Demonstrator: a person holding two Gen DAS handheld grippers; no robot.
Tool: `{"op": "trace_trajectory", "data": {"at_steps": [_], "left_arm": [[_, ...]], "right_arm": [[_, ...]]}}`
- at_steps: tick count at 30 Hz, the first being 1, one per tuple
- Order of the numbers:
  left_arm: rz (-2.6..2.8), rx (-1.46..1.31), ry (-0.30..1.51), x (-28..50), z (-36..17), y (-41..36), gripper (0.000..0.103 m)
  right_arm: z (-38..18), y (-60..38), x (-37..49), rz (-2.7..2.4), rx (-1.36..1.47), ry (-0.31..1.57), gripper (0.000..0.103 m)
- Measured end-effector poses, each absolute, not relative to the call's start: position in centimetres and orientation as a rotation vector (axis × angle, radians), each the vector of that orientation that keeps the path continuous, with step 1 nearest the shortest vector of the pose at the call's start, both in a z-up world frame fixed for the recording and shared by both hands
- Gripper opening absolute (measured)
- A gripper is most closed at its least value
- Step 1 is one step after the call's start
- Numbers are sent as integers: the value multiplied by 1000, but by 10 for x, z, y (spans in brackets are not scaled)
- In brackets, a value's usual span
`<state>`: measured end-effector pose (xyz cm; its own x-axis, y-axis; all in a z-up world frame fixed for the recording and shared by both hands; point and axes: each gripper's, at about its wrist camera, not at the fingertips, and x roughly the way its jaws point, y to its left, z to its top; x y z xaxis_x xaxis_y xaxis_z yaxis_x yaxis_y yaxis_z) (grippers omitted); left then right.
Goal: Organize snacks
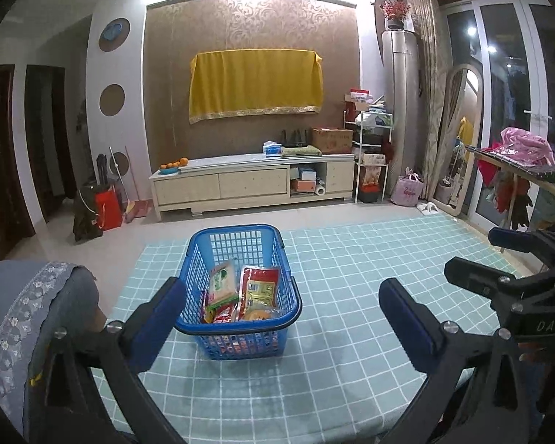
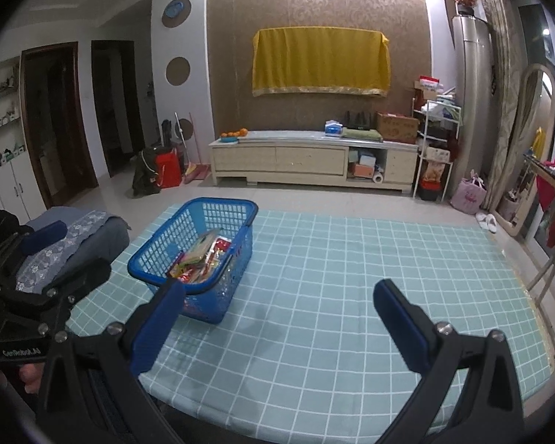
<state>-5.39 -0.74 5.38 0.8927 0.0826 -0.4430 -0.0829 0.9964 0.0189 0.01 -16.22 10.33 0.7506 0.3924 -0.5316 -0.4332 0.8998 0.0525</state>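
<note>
Left wrist view: left gripper (image 1: pixel 281 310) gaping wide, gripping nothing, hovering just short of blue basket (image 1: pixel 240 292) sitting on checked tablecloth (image 1: pixel 351 281); snack packets (image 1: pixel 244 292) lying inside, basket framed between the fingers. Right gripper (image 1: pixel 470 255) showing at right edge.

Right wrist view: right gripper (image 2: pixel 277 310) spread wide, empty; basket (image 2: pixel 196 248) sitting ahead-left, beyond left finger (image 2: pixel 159 318).

Snack packets (image 1: pixel 240 290) inside the blue basket (image 1: pixel 218 244): printing too small to read, lower packets hidden behind its near wall. Beside the basket, the grey embroidered cushion (image 1: pixel 37 296) is cut off by the left wrist view's edge.
</note>
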Motion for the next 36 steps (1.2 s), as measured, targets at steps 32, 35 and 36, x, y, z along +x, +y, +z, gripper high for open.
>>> {"op": "trace_trajectory", "data": {"at_steps": [32, 35, 36], "left_arm": [[43, -4, 478, -59, 47, -5, 103], [41, -6, 477, -59, 47, -4, 103], [41, -7, 477, -59, 47, -4, 103]], "right_arm": [[104, -156, -10, 488, -78, 571, 103], [104, -156, -10, 488, -77, 571, 103], [104, -156, -10, 489, -76, 570, 103]]}}
